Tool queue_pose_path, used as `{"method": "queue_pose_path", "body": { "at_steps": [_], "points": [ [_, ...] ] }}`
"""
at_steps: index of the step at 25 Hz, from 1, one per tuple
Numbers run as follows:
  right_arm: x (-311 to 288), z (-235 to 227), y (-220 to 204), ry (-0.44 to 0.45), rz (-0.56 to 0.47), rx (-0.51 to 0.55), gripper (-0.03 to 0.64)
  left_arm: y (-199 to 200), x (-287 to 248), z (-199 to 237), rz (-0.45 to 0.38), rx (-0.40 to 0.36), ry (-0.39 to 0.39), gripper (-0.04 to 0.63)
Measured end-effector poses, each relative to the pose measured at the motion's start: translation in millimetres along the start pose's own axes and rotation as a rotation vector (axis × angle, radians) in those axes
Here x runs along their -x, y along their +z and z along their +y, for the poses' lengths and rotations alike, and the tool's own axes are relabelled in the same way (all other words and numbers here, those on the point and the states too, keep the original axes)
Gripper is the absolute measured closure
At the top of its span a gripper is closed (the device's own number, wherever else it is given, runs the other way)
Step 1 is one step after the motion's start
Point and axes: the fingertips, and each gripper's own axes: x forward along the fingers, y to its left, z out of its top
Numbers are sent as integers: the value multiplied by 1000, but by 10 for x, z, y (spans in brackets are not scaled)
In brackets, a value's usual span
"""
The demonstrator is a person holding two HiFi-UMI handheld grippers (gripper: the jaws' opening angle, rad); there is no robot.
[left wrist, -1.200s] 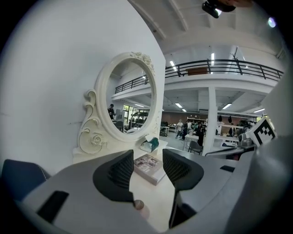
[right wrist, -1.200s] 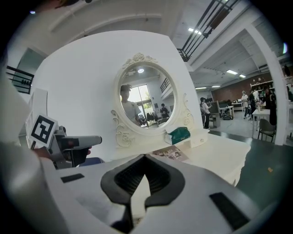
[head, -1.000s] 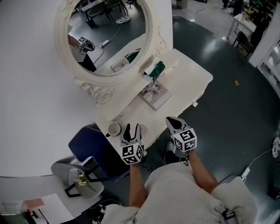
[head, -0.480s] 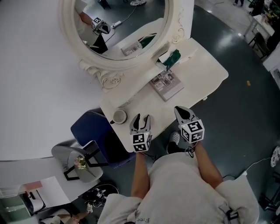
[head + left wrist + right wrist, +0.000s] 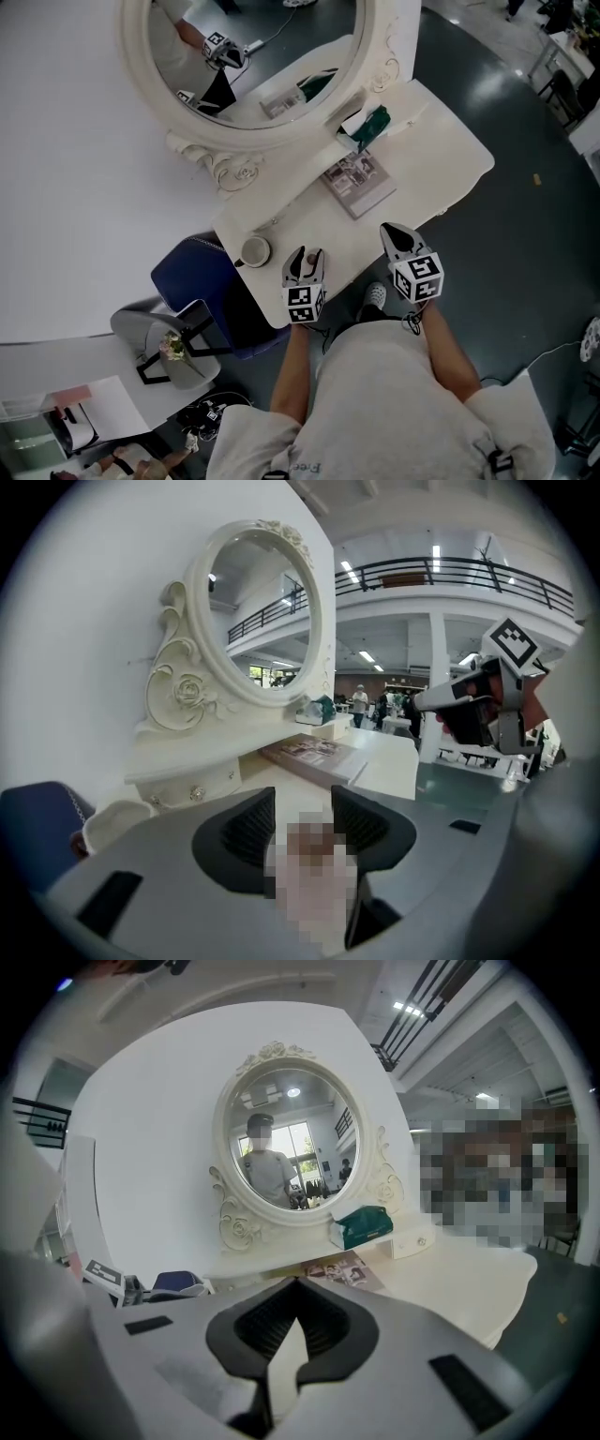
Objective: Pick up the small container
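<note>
The small container [image 5: 314, 864] is a pinkish little jar near the front edge of the white vanity table [image 5: 441, 150]. A mosaic patch hides most of it in the left gripper view. My left gripper [image 5: 306, 256] straddles it, one pad on each side, and its jaws are closing; I cannot see the pads press on it. In the left gripper view the left gripper [image 5: 303, 808] points along the table toward the mirror. My right gripper [image 5: 392, 232] hovers over the table's front edge to the right, shut and empty; the right gripper [image 5: 295, 1283] faces the mirror.
A white cup [image 5: 254, 250] stands at the table's left end, just left of the left gripper. A magazine [image 5: 359, 180] and a green pack [image 5: 368, 127] lie farther back under the oval mirror [image 5: 253, 56]. A blue chair [image 5: 197, 281] and a grey stool [image 5: 159, 352] stand below left.
The left gripper has shifted right onto the pinkish container, which lay beside its jaws a second ago. The head view has swung, so the table sits higher and further right.
</note>
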Motion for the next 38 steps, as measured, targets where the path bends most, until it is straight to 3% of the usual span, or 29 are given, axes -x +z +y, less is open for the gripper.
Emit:
{"method": "queue_pose_path", "body": {
  "at_steps": [4, 10, 15, 22, 27, 38],
  "points": [
    [-23, -10, -35, 0, 1, -8, 603, -21, 34, 31, -35, 77, 98, 390],
    [-39, 17, -148, 16, 26, 12, 603, -196, -45, 16, -16, 81, 229, 390],
    [-22, -17, -131, 6, 34, 33, 603, -336, -100, 51, -12, 92, 279, 426],
    [55, -136, -239, -29, 51, 21, 603, -308, -118, 40, -82, 78, 349, 431],
    [104, -206, -260, -60, 52, 4, 603, -294, -187, 53, -86, 104, 312, 445],
    [2, -287, -179, -70, 22, -17, 603, -188, -435, 133, -57, 89, 250, 448]
  ]
}}
